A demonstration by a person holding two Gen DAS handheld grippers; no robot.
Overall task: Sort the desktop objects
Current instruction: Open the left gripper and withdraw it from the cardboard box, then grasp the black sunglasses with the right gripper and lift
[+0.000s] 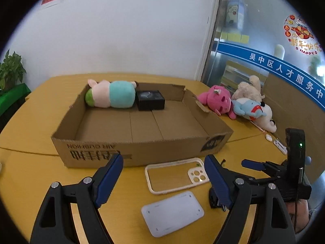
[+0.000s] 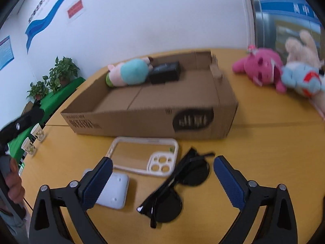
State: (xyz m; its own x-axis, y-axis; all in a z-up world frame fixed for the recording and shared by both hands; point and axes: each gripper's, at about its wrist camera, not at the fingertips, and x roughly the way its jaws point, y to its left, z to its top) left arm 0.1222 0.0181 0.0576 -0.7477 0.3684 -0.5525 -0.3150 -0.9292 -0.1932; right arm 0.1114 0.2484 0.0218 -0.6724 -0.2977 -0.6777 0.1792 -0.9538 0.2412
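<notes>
A: Landmark taken as the cardboard box on the yellow table. Inside, against the far wall?

B: Pink-and-teal plush lying along that wall, black box touching its right end. Rest of the floor bare, near wall low.

A: In front of the near wall?

B: Clear phone case lying flat just before it. White flat pad nearer still, apart from the case. Black sunglasses folded, right of the case, one arm tip close to its corner.

A: Right of the box?

B: Pink plush, beige plush and a blue-and-white plush heaped near the table's far right edge. Open tabletop between heap and box.

A: Left of the box?

B: Two paper cups by the table's left edge.

A: Claws?

B: Left gripper spread wide over the case and pad, nothing between the pads. Right gripper also wide, sunglasses lying between its fingers, no pad touching them.
</notes>
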